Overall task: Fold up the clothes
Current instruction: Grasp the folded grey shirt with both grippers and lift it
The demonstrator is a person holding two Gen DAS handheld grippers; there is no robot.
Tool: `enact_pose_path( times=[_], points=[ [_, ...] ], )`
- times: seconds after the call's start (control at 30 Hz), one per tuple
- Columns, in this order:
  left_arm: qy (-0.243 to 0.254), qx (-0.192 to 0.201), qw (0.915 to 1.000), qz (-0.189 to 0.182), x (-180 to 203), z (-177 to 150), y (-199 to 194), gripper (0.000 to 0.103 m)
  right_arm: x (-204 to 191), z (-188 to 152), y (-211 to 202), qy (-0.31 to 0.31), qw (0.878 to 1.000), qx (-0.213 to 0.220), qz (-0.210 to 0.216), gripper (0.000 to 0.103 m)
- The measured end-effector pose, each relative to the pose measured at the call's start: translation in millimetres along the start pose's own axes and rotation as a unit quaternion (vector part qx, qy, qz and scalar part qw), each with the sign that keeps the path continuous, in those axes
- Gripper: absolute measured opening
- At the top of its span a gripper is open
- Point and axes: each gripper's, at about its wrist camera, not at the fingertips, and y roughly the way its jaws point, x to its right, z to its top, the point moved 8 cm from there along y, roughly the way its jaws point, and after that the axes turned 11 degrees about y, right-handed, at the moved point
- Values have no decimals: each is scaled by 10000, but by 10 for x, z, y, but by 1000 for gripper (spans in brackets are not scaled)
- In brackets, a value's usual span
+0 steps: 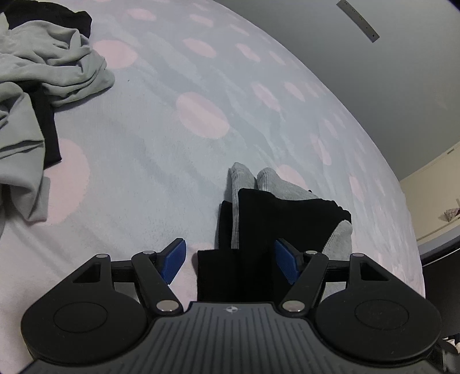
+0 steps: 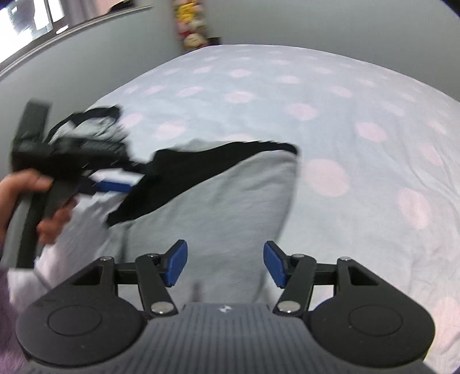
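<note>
In the left wrist view my left gripper (image 1: pixel 230 263) is open over a small stack of black socks (image 1: pixel 287 221) and grey ribbed socks (image 1: pixel 270 184) on the bed. Black cloth lies between the jaws, and the left pad stands clear of it. In the right wrist view my right gripper (image 2: pixel 225 264) is open just above a light grey garment (image 2: pixel 230 207), gripping nothing. A black piece (image 2: pixel 201 169) lies across that garment's far side. A hand (image 2: pixel 26 187) at the left holds the other gripper, blurred, its blue fingers (image 2: pixel 115 186) by the black piece.
A crumpled heap of grey clothes (image 1: pixel 43 74) and black ones (image 1: pixel 49 126) lies at the far left of the bed. The sheet (image 1: pixel 178 149) is pale blue with pink dots. A grey wall (image 2: pixel 100 57) and toys (image 2: pixel 191 26) stand beyond the bed.
</note>
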Motion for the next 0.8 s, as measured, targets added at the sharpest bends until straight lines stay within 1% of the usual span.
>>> enact_pose_path(
  times=[0.03, 0.1, 0.27, 0.33, 0.4, 0.5, 0.57, 0.63, 0.67, 0.77, 0.8],
  points=[
    [44, 17, 10000, 24, 13, 0, 23, 66, 64, 36, 29, 84, 10000, 29, -31, 63],
    [171, 38, 9998, 76, 42, 0, 68, 67, 177, 98, 114, 289, 9996, 66, -21, 69],
    [506, 87, 9984, 234, 121, 20, 168, 66, 385, 261, 385, 950, 9952, 74, 220, 69],
    [506, 123, 9984, 230, 124, 36, 196, 65, 460, 303, 500, 1224, 9919, 58, 322, 69],
    [485, 168, 9984, 217, 117, 58, 218, 61, 542, 347, 629, 1547, 9869, -2, 467, 69],
    [405, 245, 9988, 151, 98, 101, 269, 50, 617, 376, 808, 1942, 9785, -117, 689, 69],
    [349, 293, 9989, 81, 93, 130, 309, 36, 635, 402, 896, 2098, 9742, -98, 831, 69],
    [344, 307, 9989, -50, 122, 140, 356, 26, 629, 446, 975, 2196, 9710, -91, 944, 68],
    [351, 314, 9988, -108, 138, 143, 379, 22, 622, 471, 1013, 2234, 9696, -90, 995, 65],
    [509, 358, 9980, -107, 181, 150, 400, 16, 585, 523, 1130, 2324, 9659, -204, 1127, 34],
    [550, 380, 9977, -103, 191, 154, 399, 15, 584, 533, 1152, 2361, 9648, -229, 1137, 28]
  ],
)
